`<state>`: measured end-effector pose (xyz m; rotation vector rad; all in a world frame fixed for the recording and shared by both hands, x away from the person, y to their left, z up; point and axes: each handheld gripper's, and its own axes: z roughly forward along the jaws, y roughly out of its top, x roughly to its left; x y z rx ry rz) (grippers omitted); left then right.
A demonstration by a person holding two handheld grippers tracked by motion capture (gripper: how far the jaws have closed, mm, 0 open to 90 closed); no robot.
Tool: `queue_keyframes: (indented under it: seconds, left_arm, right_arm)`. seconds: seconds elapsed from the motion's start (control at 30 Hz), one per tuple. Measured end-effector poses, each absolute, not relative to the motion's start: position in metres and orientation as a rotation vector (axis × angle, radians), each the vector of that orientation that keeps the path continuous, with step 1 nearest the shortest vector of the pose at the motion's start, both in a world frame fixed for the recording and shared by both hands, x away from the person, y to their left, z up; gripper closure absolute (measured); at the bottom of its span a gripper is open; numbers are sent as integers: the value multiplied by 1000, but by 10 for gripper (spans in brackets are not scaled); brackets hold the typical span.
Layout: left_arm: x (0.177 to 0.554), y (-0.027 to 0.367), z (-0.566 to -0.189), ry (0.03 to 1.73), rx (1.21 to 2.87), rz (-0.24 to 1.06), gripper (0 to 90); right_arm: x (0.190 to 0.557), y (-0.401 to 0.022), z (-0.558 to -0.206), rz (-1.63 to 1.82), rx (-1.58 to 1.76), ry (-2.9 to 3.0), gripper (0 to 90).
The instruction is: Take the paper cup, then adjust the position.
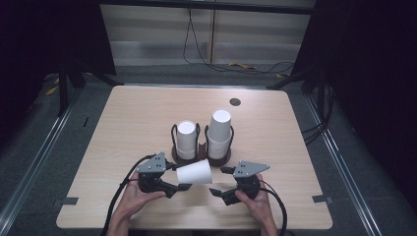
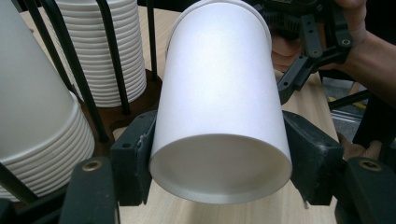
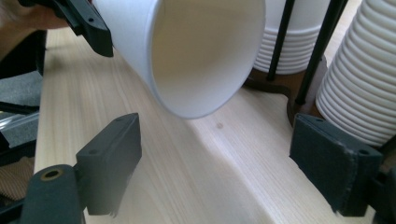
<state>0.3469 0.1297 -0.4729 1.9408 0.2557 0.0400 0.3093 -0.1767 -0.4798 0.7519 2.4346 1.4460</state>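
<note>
Lying sideways, the paper cup sits clamped in left tongs, mouth toward spread right tongs.

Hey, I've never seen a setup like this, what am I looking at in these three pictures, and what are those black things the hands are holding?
A person holds a handheld claw in each hand at a wooden table. One picture looks down from above; the other two come from cameras riding on each claw. The left claw is shut on a single white paper cup, held on its side with its open mouth towards the right claw, which is open and holds nothing. Behind them stands a dark wire cup holder with two stacks of white cups, the right one taller.
</note>
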Motion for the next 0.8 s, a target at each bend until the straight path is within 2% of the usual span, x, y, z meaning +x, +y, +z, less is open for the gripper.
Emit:
queue_keyframes:
  seconds: [0.8]
  left_arm:
    - [339,130,-481,257,1867,39,333]
  right_arm:
    - [306,-176,-478,1646,717,2341,137]
